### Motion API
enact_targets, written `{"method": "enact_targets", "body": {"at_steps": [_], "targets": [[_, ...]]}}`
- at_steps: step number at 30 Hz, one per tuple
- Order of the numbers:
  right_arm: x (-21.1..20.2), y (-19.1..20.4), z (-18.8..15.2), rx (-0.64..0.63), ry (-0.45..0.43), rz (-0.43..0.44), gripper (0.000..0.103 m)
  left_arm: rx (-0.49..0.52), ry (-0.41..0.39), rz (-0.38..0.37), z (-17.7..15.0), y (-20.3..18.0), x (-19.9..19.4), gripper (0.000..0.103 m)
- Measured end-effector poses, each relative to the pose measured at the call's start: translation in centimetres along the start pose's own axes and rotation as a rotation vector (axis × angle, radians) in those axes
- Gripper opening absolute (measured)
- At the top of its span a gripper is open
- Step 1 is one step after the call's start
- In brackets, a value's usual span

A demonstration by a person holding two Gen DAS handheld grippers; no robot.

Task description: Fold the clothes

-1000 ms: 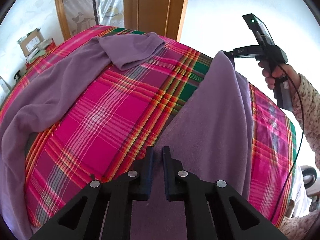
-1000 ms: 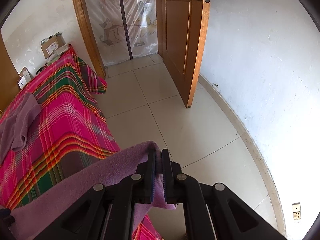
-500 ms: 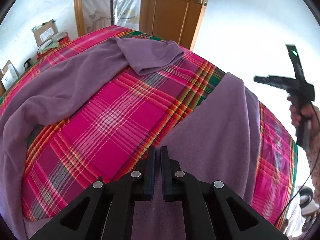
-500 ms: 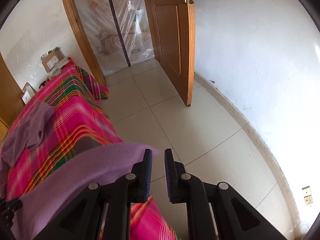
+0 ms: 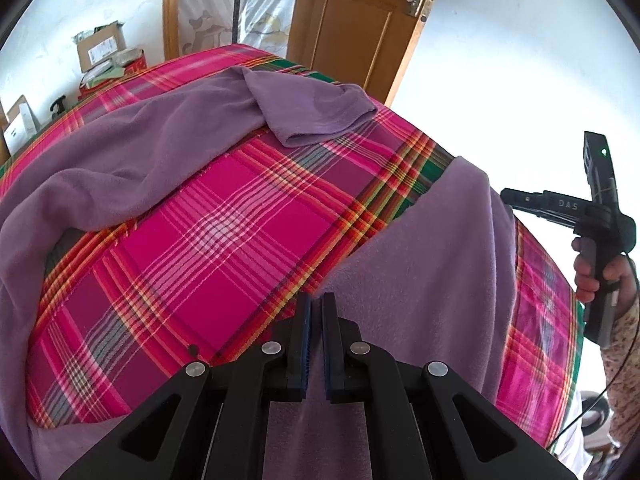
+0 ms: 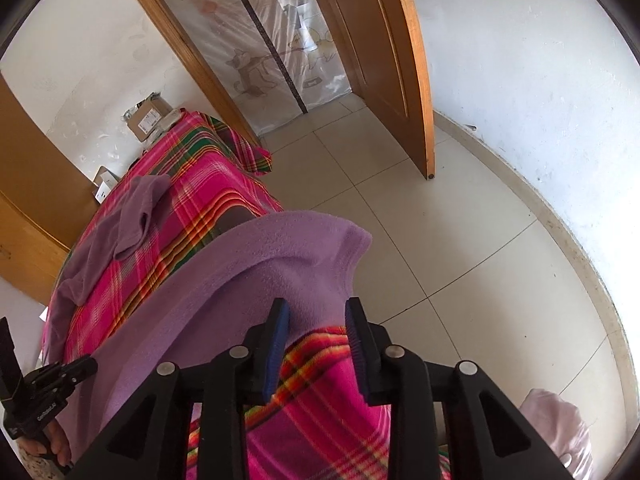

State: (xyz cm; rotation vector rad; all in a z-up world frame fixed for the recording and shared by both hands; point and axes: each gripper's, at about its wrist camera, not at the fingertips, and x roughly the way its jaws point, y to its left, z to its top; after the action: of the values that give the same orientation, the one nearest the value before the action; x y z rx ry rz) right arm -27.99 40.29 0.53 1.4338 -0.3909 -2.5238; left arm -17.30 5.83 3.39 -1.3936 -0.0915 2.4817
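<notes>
Right gripper (image 6: 316,316) jaws had just been opening, purple fleece garment (image 6: 280,256) released, draped over plaid bed (image 5: 224,240) edge. Left gripper (image 5: 316,312) clamped on near hem. Garment spread only; folds remained, judging by layout.

A pink plaid bedspread (image 5: 224,248) covers the bed. Behind it a wooden door (image 6: 384,52) stands open, beside a doorway hung with a clear printed curtain (image 6: 272,48). Cardboard boxes (image 5: 102,46) sit against the white wall (image 6: 532,72) at the bed's far end. The floor (image 6: 440,216) is pale tile. A pale pink bundle (image 6: 560,432) lies at the lower right.
</notes>
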Motion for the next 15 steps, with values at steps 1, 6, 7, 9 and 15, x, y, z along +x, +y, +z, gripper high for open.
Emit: {"method": "enact_targets", "body": {"at_steps": [1, 6, 7, 9, 15], "targets": [[0.1, 0.2, 0.1, -0.004, -0.002, -0.003, 0.032, 0.0, 0.001, 0.0, 0.0, 0.0, 0.0, 0.006], [0.6, 1.3, -0.2, -0.036, 0.008, 0.028, 0.026, -0.006, 0.002, -0.003, 0.1, 0.0, 0.1, 0.006], [0.5, 1.7, -0.3, -0.055, -0.003, 0.022, 0.024, -0.007, 0.001, -0.002, 0.1, 0.0, 0.1, 0.006], [0.3, 2.6, -0.6, -0.099, -0.02, -0.017, 0.019, -0.006, 0.001, -0.002, 0.1, 0.0, 0.1, 0.006], [-0.4, 3.7, -1.0, -0.158, -0.047, -0.083, 0.004, -0.024, 0.008, -0.012, 0.2, 0.3, 0.1, 0.006]]}}
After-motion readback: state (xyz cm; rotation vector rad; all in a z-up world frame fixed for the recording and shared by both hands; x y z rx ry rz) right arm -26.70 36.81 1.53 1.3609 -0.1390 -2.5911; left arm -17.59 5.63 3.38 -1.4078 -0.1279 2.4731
